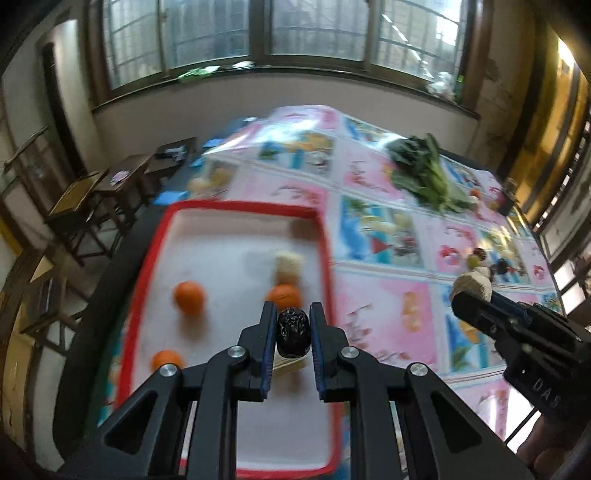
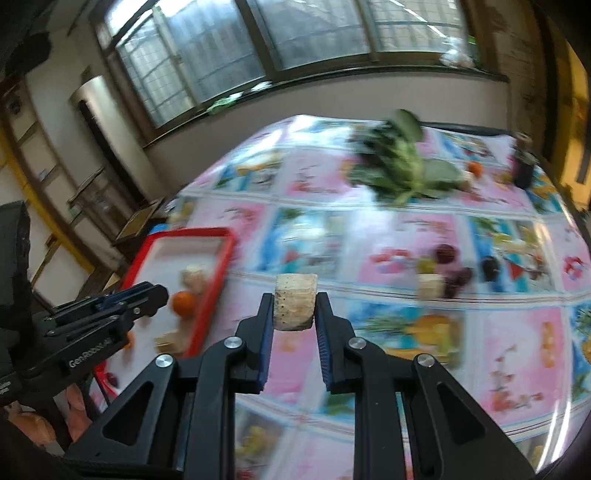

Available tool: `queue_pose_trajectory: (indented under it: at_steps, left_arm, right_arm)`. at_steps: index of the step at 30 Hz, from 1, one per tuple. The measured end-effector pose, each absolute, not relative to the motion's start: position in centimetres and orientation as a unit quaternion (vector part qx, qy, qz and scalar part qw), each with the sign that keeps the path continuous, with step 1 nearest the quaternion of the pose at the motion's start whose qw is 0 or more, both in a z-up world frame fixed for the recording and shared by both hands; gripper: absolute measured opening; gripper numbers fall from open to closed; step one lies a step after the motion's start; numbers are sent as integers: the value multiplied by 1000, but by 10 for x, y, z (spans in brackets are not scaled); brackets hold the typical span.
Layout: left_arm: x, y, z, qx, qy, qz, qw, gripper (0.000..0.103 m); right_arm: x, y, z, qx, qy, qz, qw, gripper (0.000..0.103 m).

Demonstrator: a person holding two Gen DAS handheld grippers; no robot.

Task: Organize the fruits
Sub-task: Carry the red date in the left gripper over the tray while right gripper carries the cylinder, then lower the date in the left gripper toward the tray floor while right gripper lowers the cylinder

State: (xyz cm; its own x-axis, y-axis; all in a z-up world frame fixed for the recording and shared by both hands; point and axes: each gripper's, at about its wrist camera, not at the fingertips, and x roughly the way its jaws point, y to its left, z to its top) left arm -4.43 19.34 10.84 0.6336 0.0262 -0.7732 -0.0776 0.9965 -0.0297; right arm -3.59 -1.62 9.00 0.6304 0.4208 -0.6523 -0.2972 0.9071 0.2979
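Two loads ride clamped: our left gripper (image 1: 293,332) pinches a date (image 1: 293,333) directly over the tray (image 1: 242,205), while our right gripper (image 2: 294,308), squeezing a pale chunk (image 2: 295,306), has the tray off to its left.

A bunch of leafy greens (image 1: 424,170) is laid at the far side of the worktop (image 1: 388,295), which is covered by a pink picture-patterned cloth. Wooden desks (image 1: 122,184) are seen below barred windows (image 1: 295,29).
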Motion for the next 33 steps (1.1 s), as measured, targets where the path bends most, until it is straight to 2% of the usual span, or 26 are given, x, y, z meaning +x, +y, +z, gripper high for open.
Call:
queue_pose_trajectory:
  at_steps: [12, 33]
  left_arm:
    - [-65, 247, 90, -48, 439, 79, 894, 16]
    - [-62, 265, 73, -45, 456, 79, 885, 16]
  right_arm:
    - [-57, 94, 89, 13, 389, 262, 883, 23]
    - [-51, 129, 79, -2, 397, 264, 879, 23]
